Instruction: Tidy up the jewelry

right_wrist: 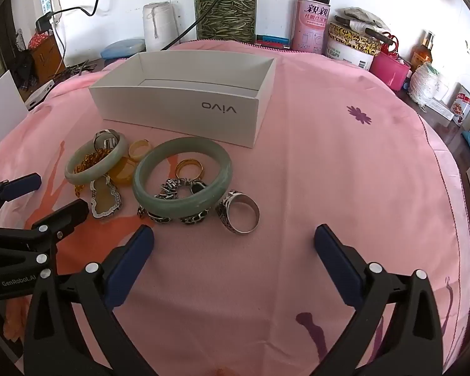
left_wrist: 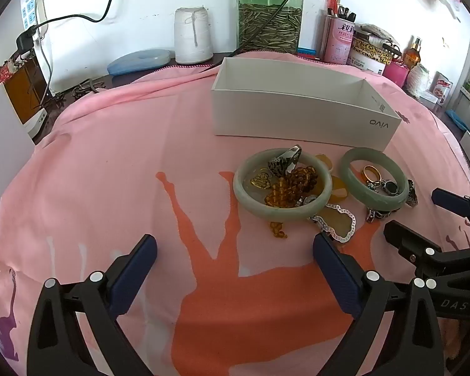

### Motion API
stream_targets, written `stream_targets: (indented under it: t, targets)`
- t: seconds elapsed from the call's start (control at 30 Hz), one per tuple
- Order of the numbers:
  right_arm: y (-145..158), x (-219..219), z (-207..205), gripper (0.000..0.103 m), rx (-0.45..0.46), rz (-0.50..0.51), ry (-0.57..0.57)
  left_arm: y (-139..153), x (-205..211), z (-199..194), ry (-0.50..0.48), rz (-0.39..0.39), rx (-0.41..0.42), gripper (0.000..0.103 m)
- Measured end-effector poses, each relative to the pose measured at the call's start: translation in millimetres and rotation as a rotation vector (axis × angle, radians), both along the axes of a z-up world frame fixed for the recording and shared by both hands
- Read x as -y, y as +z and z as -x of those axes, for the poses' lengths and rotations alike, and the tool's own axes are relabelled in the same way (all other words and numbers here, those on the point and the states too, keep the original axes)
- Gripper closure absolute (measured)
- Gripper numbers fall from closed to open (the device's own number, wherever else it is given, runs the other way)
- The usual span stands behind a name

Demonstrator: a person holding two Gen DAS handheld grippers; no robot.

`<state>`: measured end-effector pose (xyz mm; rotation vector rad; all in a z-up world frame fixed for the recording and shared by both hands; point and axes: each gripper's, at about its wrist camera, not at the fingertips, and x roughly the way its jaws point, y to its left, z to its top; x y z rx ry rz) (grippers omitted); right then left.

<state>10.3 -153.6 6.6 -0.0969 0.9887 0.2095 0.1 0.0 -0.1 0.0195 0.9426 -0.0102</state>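
**Two tongs spread wide, jewelry pile untouched**

Two sets of tongs are seen hovering over a tabletop covered by a pink cloth (right_wrist: 329, 163). The left tongs (left_wrist: 235, 250) are spread fully apart, with nothing between the blue pads; only cloth is seen in the gap. Same deal with the right tongs (right_wrist: 234, 239): spread wide, nothing pinched.

The jewelry is heaped near the middle of the tabletop, just in front of an open white box (right_wrist: 185, 103) that looks empty from here. One jade bangle (left_wrist: 282, 185) is laid over a tangle of amber beads (left_wrist: 293, 185) and a patterned silver ring. A second jade bangle (right_wrist: 182, 177) is set beside it, with a gold ring (right_wrist: 189, 169) and some dark silver chain pieces inside its loop. A wide silver ring (right_wrist: 238, 211) is left just outside that bangle, closest to the right tongs. A silver-edged pendant (right_wrist: 106, 197) is found between the two bangles, on the near side.

A green jar (right_wrist: 225, 6) and a pink tin (right_wrist: 310, 25) are lined up along the far edge.
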Motion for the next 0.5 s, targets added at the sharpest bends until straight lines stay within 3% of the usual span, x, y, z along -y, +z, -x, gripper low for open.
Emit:
stream_targets:
  t: [0.5]
  targets:
    - [-0.3,0.3,1.1,0.005,0.0,0.004,0.0,0.1,-0.5,0.4,-0.006,0.001,0.0,0.005]
